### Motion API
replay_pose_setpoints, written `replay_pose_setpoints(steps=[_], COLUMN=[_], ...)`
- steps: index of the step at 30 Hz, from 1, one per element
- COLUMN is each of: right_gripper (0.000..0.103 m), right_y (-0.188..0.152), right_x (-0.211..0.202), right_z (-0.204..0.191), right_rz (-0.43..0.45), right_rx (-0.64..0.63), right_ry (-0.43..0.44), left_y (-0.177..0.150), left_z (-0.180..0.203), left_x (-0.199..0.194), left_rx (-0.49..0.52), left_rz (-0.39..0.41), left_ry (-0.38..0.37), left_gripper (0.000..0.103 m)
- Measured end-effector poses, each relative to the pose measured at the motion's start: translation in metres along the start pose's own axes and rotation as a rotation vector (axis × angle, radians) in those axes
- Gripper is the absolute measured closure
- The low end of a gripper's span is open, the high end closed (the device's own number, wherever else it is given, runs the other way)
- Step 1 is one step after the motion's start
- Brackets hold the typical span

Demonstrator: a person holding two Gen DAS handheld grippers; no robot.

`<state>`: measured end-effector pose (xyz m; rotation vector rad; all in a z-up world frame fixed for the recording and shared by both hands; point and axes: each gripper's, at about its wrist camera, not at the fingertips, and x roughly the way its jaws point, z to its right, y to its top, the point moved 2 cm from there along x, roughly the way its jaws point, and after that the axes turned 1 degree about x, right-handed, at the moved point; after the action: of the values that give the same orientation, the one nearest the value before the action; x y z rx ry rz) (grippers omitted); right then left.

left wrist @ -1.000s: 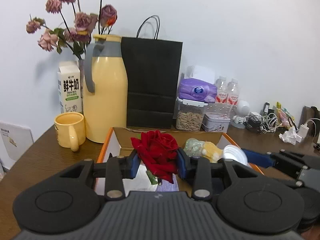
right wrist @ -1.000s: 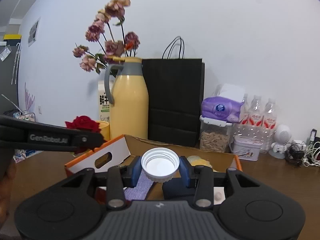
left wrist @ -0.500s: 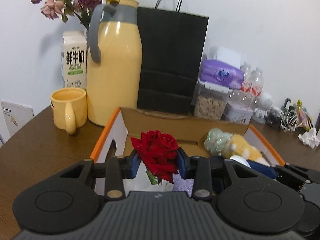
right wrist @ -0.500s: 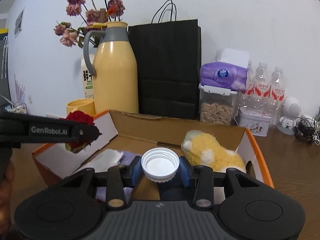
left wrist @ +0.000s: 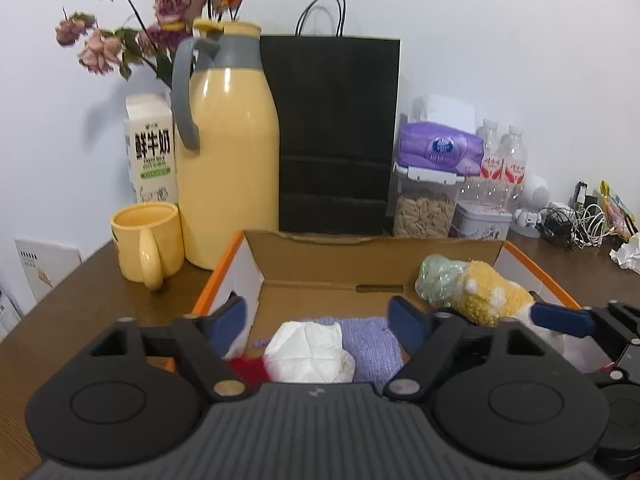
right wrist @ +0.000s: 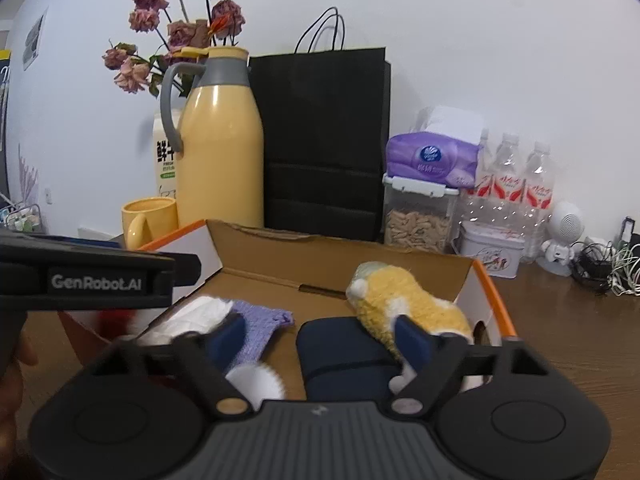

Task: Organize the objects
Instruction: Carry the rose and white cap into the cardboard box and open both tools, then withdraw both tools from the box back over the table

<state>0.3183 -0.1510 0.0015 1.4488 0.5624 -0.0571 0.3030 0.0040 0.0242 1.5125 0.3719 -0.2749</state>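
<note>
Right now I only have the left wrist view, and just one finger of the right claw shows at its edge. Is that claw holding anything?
Observer: No. The right claw has just been opening its jaws, and nothing is between them.
Operator: Is anything lying under it?
Observer: Yes, a white cap lies on the floor of the cardboard box, low down by the claw's left finger.
Operator: What else is there that I'm missing?
Observer: A dark navy item lies on the box floor below the open jaws, next to the yellow plush toy.
</note>
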Motion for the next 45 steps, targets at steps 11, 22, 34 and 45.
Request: replay_pose_setpoints(steps=[11, 22, 34, 45], right_gripper=[0.000, 0.000, 0.000, 0.000], right_y=[0.001, 0.001, 0.003, -0.006], right_x=[-0.011, -0.023, -0.064, -0.108], right_z=[0.004, 0.005, 0.007, -0.002], right_rz=[0.026, 0.046, 0.123, 0.160], right_rx=[0.017, 0.014, -0.010, -0.033], right_ry=[-0.007, -0.016, -0.028, -0.023], left_y=[0.001, -0.002, -0.004, -0.017], left_z=[-0.002, -0.001, -0.004, -0.017], left_x=[-0.009, -0.019, -0.055, -0.099], left_rx=[-0.029, -0.044, -0.041, -0.052], left_rz=[0.036, 0.060, 0.113, 0.100], left_ry=[0.006, -0.009, -0.026, 0.002], left_gripper=[0.000, 0.000, 0.000, 0.000])
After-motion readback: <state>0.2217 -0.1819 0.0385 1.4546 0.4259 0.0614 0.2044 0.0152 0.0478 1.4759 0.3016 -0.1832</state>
